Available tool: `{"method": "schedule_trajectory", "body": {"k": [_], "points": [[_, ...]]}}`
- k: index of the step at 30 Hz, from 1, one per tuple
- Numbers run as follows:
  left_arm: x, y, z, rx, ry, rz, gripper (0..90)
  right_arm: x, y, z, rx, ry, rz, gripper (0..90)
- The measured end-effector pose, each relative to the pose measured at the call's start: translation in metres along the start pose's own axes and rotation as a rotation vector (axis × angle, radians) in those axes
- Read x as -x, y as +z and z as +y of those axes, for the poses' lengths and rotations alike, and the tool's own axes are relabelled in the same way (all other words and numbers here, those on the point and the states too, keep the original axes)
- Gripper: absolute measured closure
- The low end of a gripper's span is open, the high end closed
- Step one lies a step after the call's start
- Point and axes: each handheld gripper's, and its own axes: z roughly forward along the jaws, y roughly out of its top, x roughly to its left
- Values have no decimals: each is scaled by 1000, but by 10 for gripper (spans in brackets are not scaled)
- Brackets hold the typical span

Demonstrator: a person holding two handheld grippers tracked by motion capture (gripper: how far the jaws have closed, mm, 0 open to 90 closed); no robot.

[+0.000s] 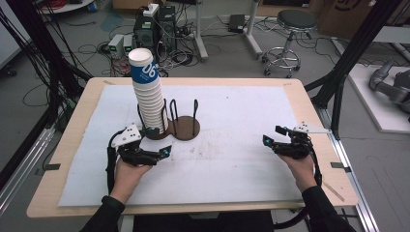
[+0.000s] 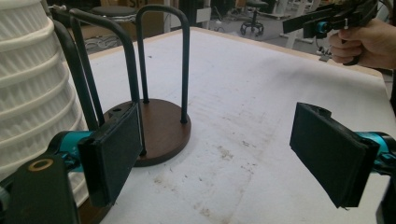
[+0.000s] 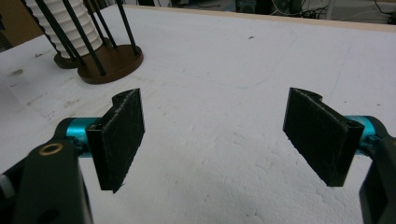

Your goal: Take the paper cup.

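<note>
A tall stack of ribbed white paper cups (image 1: 149, 96), the top one with a blue band, stands in the left half of a black wire rack on brown round bases (image 1: 186, 128); the right half holds nothing. My left gripper (image 1: 160, 141) is open just in front of the rack with nothing between its pads. In the left gripper view, the left gripper (image 2: 219, 154) has the cup stack (image 2: 28, 93) and the rack base (image 2: 163, 126) close at left. My right gripper (image 1: 273, 135) hovers open and empty at the table's right. In the right gripper view, the right gripper (image 3: 219, 135) has the rack (image 3: 109, 60) far off.
A white foam mat (image 1: 232, 106) covers most of the wooden table (image 1: 309, 96). Behind the table are computer boxes (image 1: 154, 29), floor cables and a round stool (image 1: 290, 38). Black frame posts (image 1: 348, 58) rise at the right and left sides.
</note>
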Motion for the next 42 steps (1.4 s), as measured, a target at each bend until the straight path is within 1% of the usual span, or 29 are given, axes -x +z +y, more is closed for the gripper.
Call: {"method": "schedule_trajectory", "body": {"k": [2, 4, 6, 7, 8, 10, 11, 14, 15, 16, 18, 20, 21, 22, 23, 24, 25, 26, 27, 28, 31, 32, 34, 37, 38, 39, 40, 41, 42], "points": [[0, -1, 0, 4, 2, -11, 143, 1, 2, 0, 4, -1, -2, 211], [0, -3, 0, 20, 7, -19, 142, 2, 3, 0, 2, -1, 0, 212], [-1, -3, 0, 26, 4, -18, 140, 2, 4, 0, -2, -2, -1, 212], [-3, -2, 1, 29, -12, -15, 105, 2, 3, 0, -2, -7, 3, 212], [-3, -2, 1, 31, -17, -12, 102, 2, 3, 0, -2, -10, 2, 212], [-3, -3, 1, 39, -18, -11, 102, 2, 1, 0, -2, -9, 2, 212], [-3, -4, 3, 55, -11, -7, 102, 2, 1, 0, -1, -5, 2, 212], [-5, -8, 5, 56, -7, 4, 102, 3, -1, 0, 3, -3, -6, 212], [-6, -10, 7, 66, -22, 11, 102, 4, -1, 0, 5, -2, -4, 212], [-8, -13, 9, 71, -28, 12, 102, 4, -1, 0, 5, -4, -3, 212], [-10, -16, 12, 60, -35, 21, 102, 5, -1, 0, 3, -1, -5, 212], [-13, -20, 15, 69, -49, 30, 102, 4, -1, 0, 4, -2, -1, 212], [-13, -20, 15, 69, -49, 30, 102, 4, -1, 0, 4, -2, -1, 212], [-17, -25, 21, 95, -58, 61, 102, 4, 0, 0, 3, -10, -5, 212], [-18, -28, 23, 99, -54, 80, 102, 4, 0, 0, 1, -9, -5, 212], [-18, -28, 23, 99, -54, 80, 102, 4, 0, 0, 0, -8, -4, 212], [-21, -32, 29, 93, -33, 138, 102, 3, 0, 0, 1, -12, -6, 212], [-21, -32, 29, 93, -33, 138, 102, 3, 0, 0, 1, -12, -6, 212], [-22, -34, 31, 90, -28, 157, 102, 3, 0, 0, -1, -12, -6, 212], [-27, -38, 35, 101, -33, 178, 102, 2, 1, 0, -5, -14, -4, 212], [-35, -41, 41, 122, -58, 185, 102, 2, 2, 0, -8, -19, -3, 212], [-35, -41, 41, 122, -58, 185, 102, 2, 2, 0, -8, -24, -5, 212], [-40, -41, 50, 123, -47, 204, 102, 1, 2, 0, -9, -28, -4, 212], [-45, -40, 59, 134, -43, 211, 102, 1, 3, 0, -13, -28, -4, 212], [-47, -40, 62, 137, -36, 207, 102, 1, 3, 0, -15, -26, -5, 212], [-47, -40, 62, 137, -36, 207, 102, 1, 3, 0, -16, -26, -4, 212], [-49, -40, 68, 135, -30, 212, 102, 1, 3, 0, -15, -29, -4, 212], [-49, -40, 68, 135, -30, 212, 102, 1, 3, 0, -15, -29, -4, 212], [-52, -38, 72, 128, -22, 217, 102, 1, 2, 0, -17, -26, -2, 212]]}}
